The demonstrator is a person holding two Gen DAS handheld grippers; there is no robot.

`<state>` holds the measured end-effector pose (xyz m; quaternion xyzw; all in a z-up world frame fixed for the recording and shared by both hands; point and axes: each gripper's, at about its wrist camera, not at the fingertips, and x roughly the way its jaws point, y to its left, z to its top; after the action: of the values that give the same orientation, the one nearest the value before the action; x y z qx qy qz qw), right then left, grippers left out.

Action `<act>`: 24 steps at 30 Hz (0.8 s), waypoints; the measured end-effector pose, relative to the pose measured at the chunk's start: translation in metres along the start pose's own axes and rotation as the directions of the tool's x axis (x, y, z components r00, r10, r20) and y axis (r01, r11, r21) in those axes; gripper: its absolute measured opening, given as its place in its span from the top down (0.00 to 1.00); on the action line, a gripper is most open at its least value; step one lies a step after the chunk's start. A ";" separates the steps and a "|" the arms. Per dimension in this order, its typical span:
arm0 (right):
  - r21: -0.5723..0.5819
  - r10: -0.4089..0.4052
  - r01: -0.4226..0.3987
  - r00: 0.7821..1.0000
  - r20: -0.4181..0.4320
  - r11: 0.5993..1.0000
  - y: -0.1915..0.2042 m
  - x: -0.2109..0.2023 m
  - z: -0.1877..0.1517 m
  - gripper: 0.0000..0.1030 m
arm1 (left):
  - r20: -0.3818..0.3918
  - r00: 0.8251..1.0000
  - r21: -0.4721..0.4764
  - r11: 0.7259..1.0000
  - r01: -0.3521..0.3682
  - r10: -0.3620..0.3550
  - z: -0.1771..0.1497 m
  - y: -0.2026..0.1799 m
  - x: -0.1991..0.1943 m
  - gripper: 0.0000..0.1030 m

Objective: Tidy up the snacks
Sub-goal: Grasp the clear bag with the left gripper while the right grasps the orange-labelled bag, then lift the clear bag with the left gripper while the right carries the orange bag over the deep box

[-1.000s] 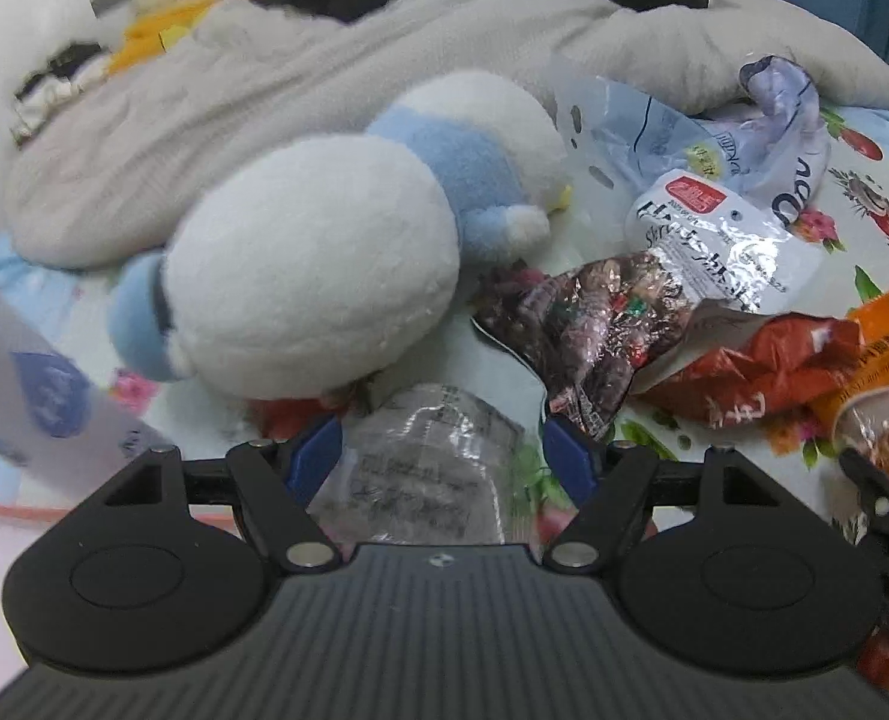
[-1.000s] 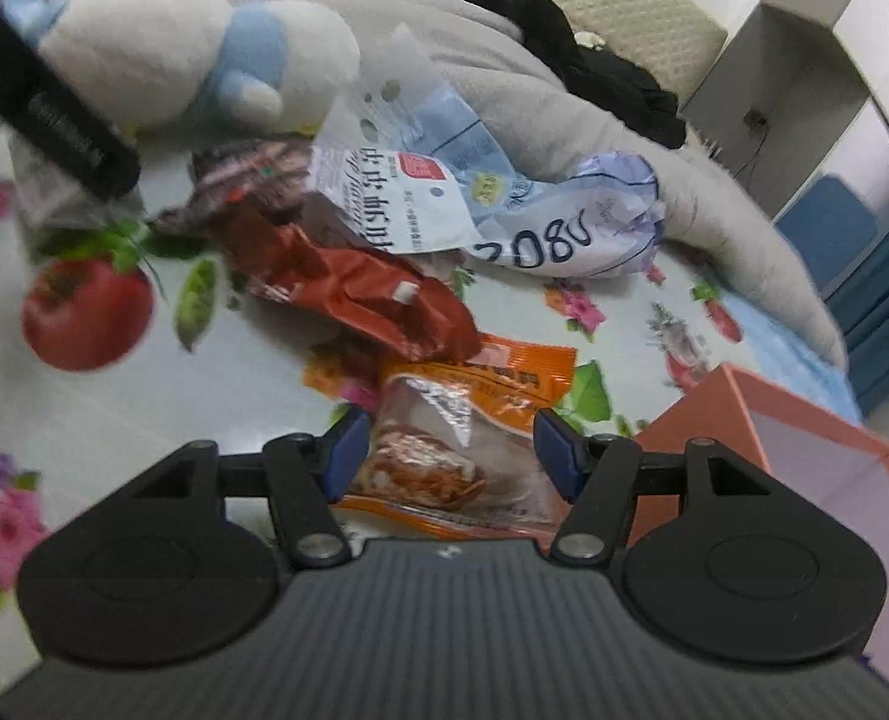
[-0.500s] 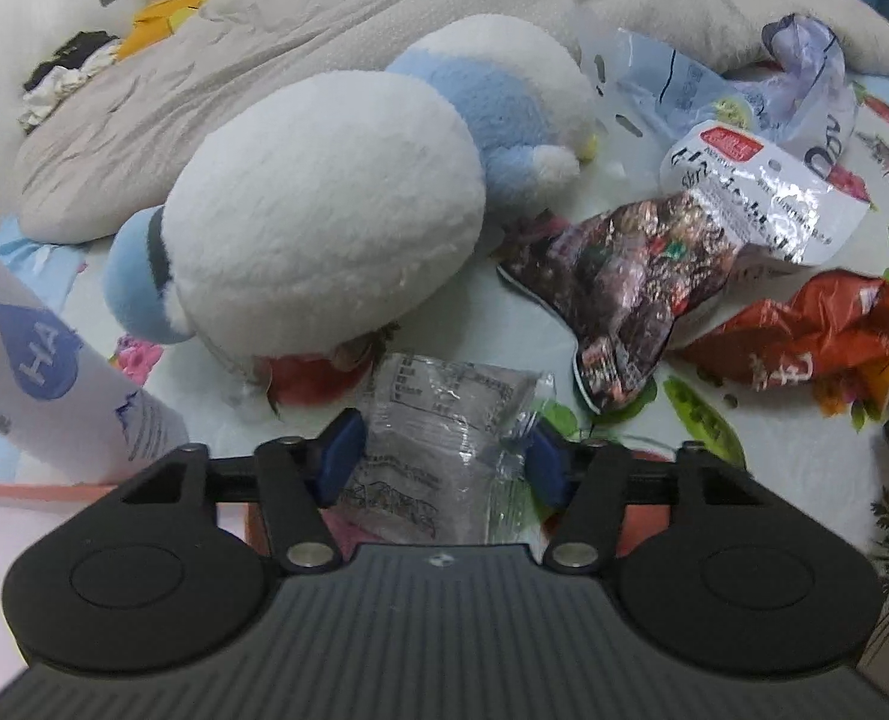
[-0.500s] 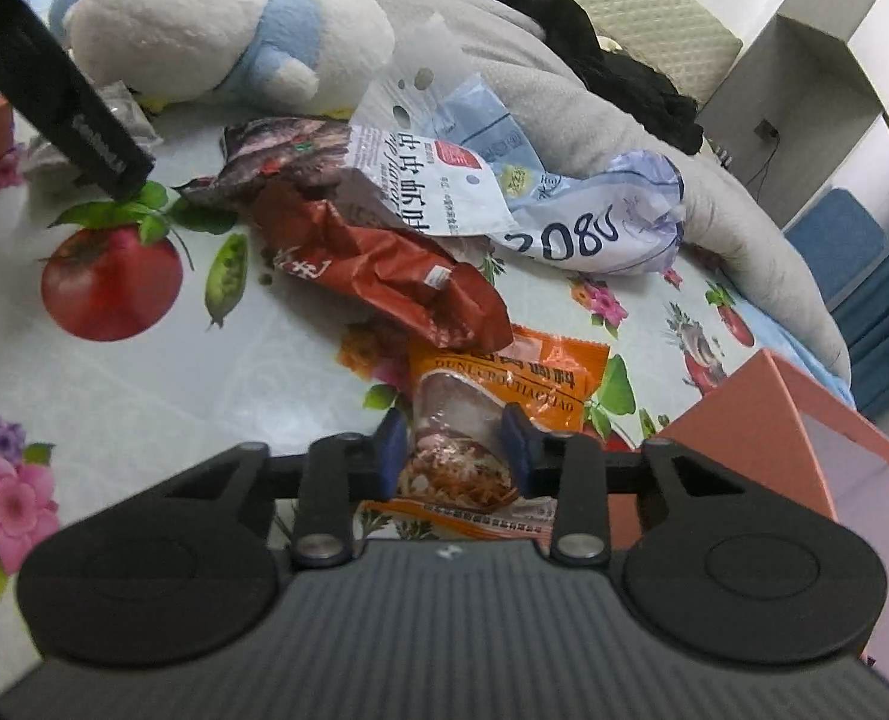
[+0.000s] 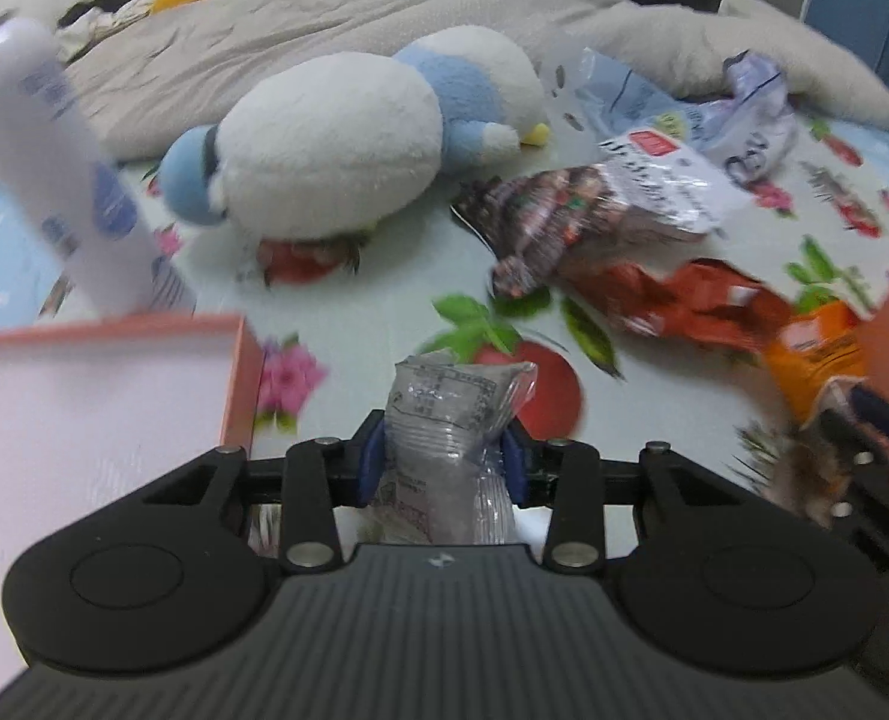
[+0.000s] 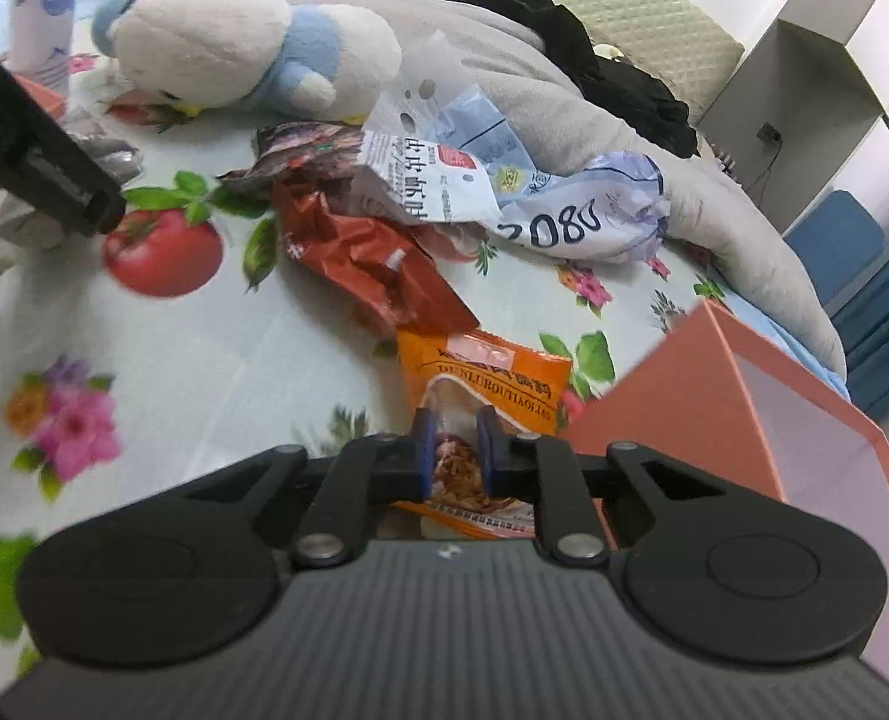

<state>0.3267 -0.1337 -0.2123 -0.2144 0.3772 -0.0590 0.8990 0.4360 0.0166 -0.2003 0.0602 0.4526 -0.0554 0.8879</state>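
left gripper (image 5: 443, 461) jaws closing, blue pads already pinching a clear plastic snack packet (image 5: 450, 420) that sticks up between them, lifted over the floral tomato-print sheet (image 5: 384, 300). pink box (image 5: 84, 396) sits just left of it, open, pale inside. right gripper (image 6: 451, 457) jaws closing too, narrow gap, pads pressing the sides of an orange snack pouch (image 6: 492, 378) with a clear window; far end of the pouch looks to be touching the sheet, hard to tell. second pink box (image 6: 744, 396) just right of that pouch. rest of the snacks lie in a pile mid-sheet: red-brown crumpled bag (image 6: 372, 258), dark printed bag (image 6: 306, 150), white bag with red label (image 6: 420, 180), blue-white bag marked 2080 (image 6: 582, 216). white and blue plush toy (image 5: 348, 144) beside the pile, white bottle (image 5: 60, 180) behind the left box, grey blanket (image 5: 324, 18) at the back.
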 end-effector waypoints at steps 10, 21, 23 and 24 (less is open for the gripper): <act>-0.005 0.031 -0.031 0.999 0.023 1.000 -0.002 -0.084 -0.055 0.87 | -0.003 0.997 -0.171 0.983 0.070 -0.072 -0.097 -0.027 -0.090 0.57; 0.042 0.169 -0.170 0.985 0.022 0.985 -0.004 -0.155 -0.108 0.88 | 0.009 0.996 -0.235 0.968 0.083 -0.083 -0.173 -0.024 -0.150 0.57; 0.057 0.210 -0.211 0.977 0.032 0.976 -0.007 -0.166 -0.113 0.87 | 0.020 0.997 -0.244 0.966 0.082 -0.080 -0.179 -0.022 -0.157 0.57; 0.075 0.232 -0.234 0.972 0.034 0.969 -0.008 -0.171 -0.115 0.87 | 0.022 0.997 -0.253 0.964 0.082 -0.079 -0.182 -0.020 -0.160 0.57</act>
<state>0.1256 -0.1346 -0.1688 -0.1338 0.3857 0.0345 0.9122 0.1945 0.0322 -0.1784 -0.0727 0.4529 -0.0332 0.8880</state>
